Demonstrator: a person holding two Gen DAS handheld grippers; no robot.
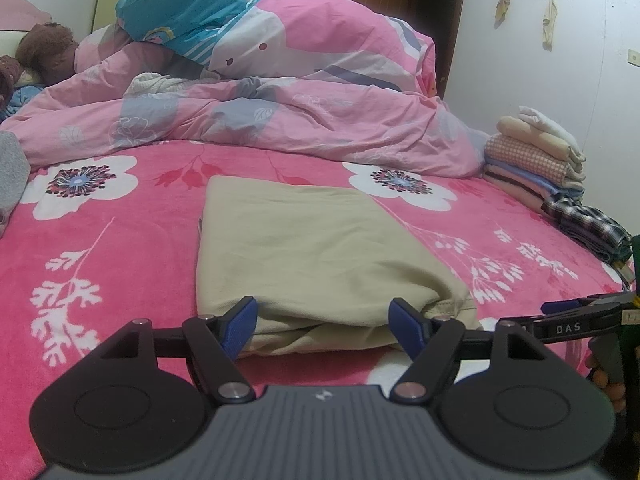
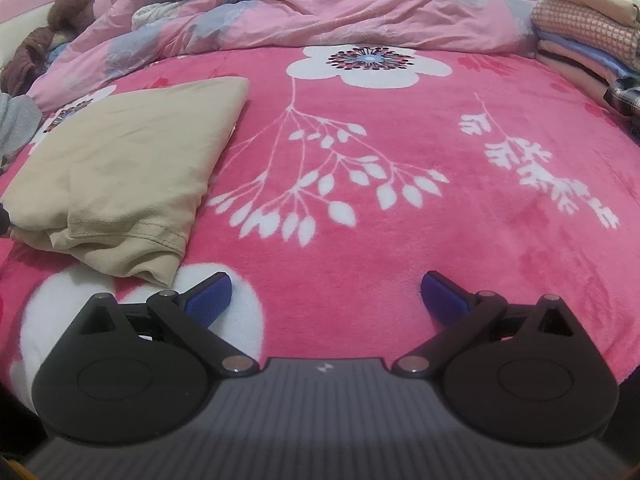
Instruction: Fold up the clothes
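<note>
One folded beige garment [image 1: 304,248] is lying soft and light on the pink floral blanket [image 1: 120,240], so its thick near edge looks the best place to pinch. The left gripper [image 1: 324,322] is standing spread around that edge without pressing, and the right gripper [image 2: 326,294] is hovering spread and empty beside it.

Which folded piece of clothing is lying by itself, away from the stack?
The beige folded garment, lying alone mid-bed on the pink blanket. The rest are piled in the stack at the bed's right edge.

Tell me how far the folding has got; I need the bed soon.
Done: a stack of folded clothes sits at the bed's right edge. In hand: the beige garment lies folded, with the open left gripper at its near edge; the right gripper is open and empty. Left: grey cloth at the left edge.
</note>
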